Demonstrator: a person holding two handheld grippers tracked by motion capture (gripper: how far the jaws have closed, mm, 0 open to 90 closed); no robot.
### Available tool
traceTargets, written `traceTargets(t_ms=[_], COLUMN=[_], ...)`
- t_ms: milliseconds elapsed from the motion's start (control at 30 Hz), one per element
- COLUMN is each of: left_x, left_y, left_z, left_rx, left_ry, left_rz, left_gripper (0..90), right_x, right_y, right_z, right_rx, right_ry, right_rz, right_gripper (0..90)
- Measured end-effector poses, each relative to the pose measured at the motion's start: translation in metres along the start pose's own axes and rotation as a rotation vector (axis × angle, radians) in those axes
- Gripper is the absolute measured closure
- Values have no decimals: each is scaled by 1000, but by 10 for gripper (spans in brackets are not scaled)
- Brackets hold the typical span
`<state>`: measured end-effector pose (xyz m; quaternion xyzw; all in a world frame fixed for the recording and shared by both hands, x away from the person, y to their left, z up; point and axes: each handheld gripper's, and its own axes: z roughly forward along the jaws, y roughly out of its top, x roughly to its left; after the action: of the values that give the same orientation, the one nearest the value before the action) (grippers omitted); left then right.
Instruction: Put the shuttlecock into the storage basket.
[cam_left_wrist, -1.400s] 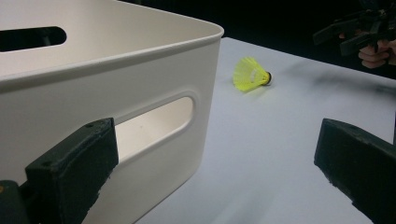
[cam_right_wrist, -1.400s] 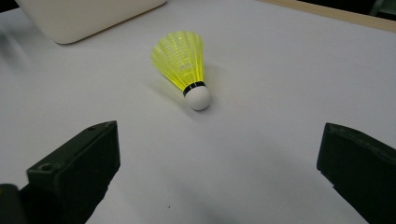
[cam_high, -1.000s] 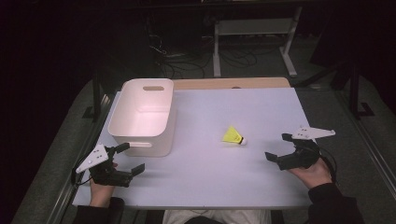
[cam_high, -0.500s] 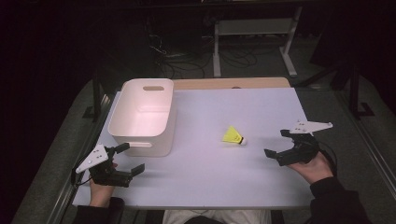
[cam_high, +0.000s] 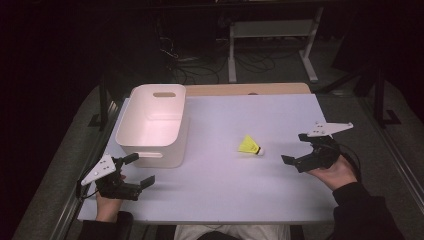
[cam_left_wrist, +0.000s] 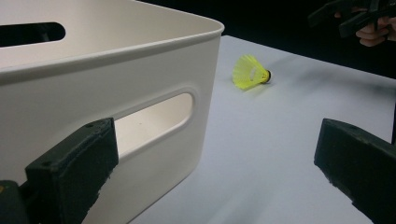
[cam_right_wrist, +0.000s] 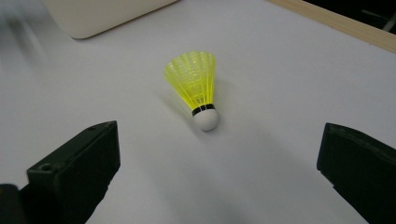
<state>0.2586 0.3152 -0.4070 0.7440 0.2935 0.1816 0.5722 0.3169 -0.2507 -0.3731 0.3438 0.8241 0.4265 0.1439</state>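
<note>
Yellow plastic shuttlecock (cam_right_wrist: 195, 90) lies on its side on the white table (cam_high: 240, 195); right gripper (cam_high: 304, 151) faces it, jaws wide open and empty, ready to grasp.

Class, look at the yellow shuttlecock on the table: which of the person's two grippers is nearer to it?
Right. The right gripper sits just to the right of the shuttlecock, fingers open towards it. The left gripper is far off at the near-left, beside the white bin.
</note>
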Motion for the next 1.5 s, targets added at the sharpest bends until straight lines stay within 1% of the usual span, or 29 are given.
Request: traceTargets(t_ms=[100, 367, 700, 900, 1000, 1133, 1400, 1500], left_x=[0, 0, 0, 0, 0, 0, 0, 0], left_y=[0, 0, 0, 0, 0, 0, 0, 0], left_z=[0, 0, 0, 0, 0, -1, 0, 0], left_rx=[0, -1, -1, 1, 1, 3, 5, 6], left_ry=[0, 0, 0, -1, -1, -2, -3, -4], left_rz=[0, 1, -1, 1, 1, 1, 2, 2], left_gripper=[0, 0, 0, 0, 0, 0, 0, 0], right_x=[-1, -3, -6, -8, -8, -7, -9, -11], right_y=[3, 14, 26, 32, 35, 39, 44, 46], right_z=[1, 7, 10, 14, 16, 20, 26, 29], right_rx=[19, 44, 66, 89, 97, 101, 122, 127], right_ry=[0, 14, 28, 34, 40, 49, 57, 62], right_rz=[-9, -27, -48, -59, -60, -73, -79, -74], right_gripper=[0, 0, 0, 0, 0, 0, 0, 0])
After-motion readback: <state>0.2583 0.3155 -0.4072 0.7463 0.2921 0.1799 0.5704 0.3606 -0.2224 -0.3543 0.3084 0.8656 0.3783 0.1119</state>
